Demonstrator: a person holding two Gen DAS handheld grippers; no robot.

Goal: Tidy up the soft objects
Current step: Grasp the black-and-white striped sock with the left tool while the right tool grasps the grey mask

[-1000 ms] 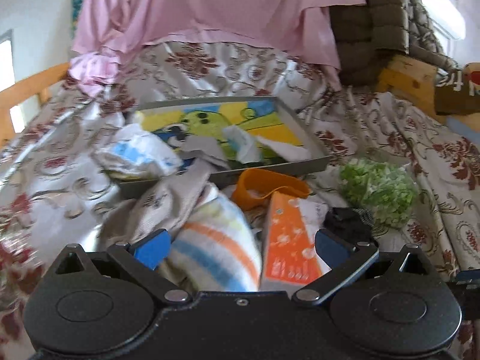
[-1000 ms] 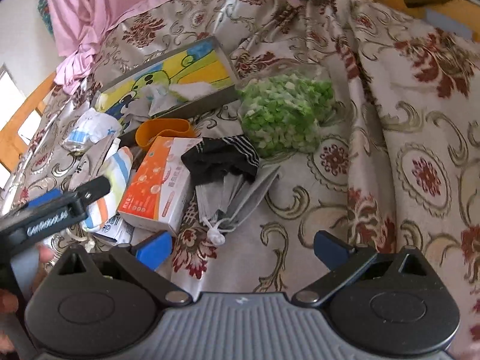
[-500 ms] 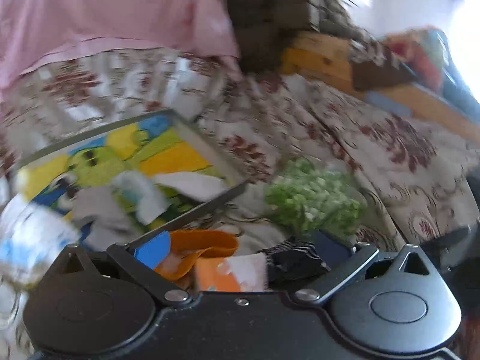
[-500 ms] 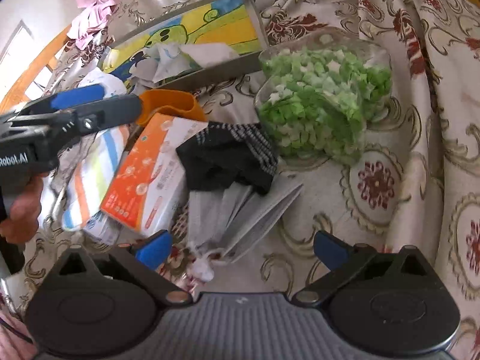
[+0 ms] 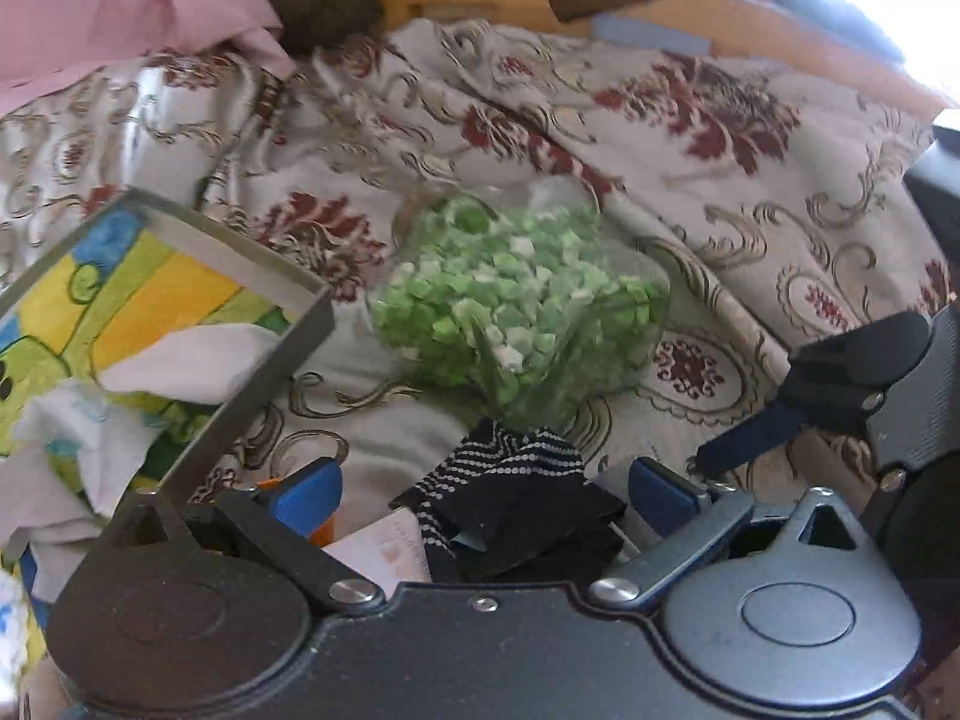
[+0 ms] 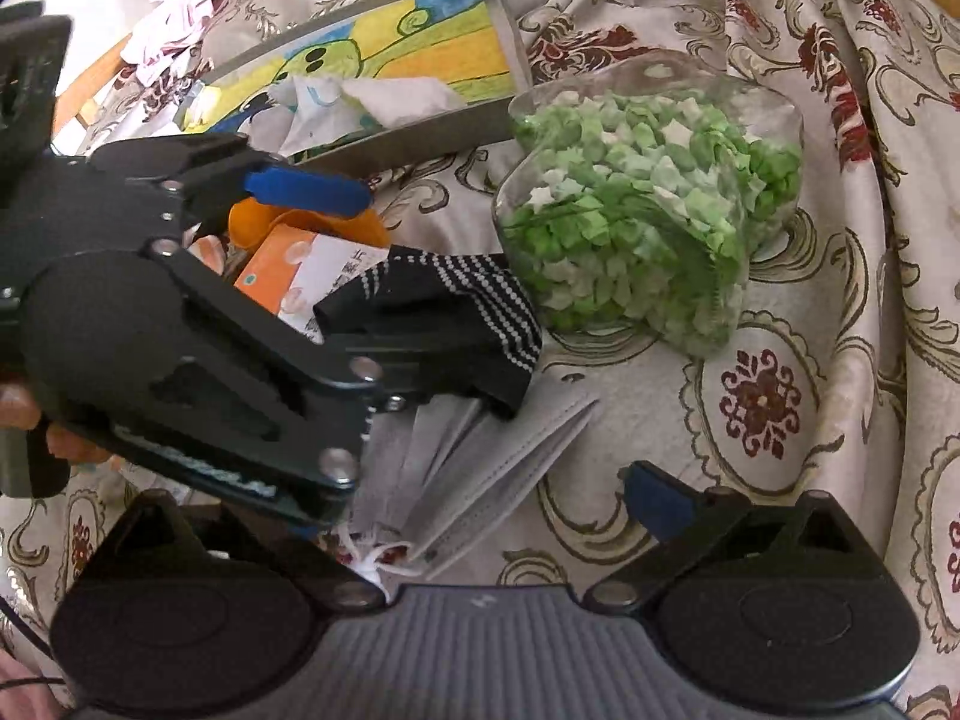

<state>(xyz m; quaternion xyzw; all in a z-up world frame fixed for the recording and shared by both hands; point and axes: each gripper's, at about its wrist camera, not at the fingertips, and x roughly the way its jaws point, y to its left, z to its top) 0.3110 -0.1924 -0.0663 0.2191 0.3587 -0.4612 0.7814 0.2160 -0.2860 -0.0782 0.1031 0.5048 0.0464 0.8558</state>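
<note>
Two grippers over a floral bedspread [image 6: 780,396], both with jaws spread and gripping nothing.

Nearest, right wrist view: right gripper [image 6: 480,516], blue-padded fingers wide apart above a fanned stack of grey face masks [image 6: 480,468] lying on the bedspread, white ear loops bunched at the near end.

Next: left gripper [image 5: 486,492], fingers parted on either side of a black sock with white dotted stripes [image 5: 516,498]. The sock lies partly over the masks and against an orange-and-white carton [image 6: 300,270]. Whether the pads touch the sock cannot be told.

Just behind the carton: an orange plastic item [image 6: 258,222], mostly hidden.

Beyond the sock: a clear bag of green and white paper pieces [image 5: 516,306], touching the sock's far edge.

Left of the bag: a grey-rimmed tray [image 5: 288,360] with a cartoon-print base, holding crumpled white cloths [image 5: 180,360].

Farthest: pink fabric [image 5: 120,0] and a wooden bed frame [image 5: 750,18].
</note>
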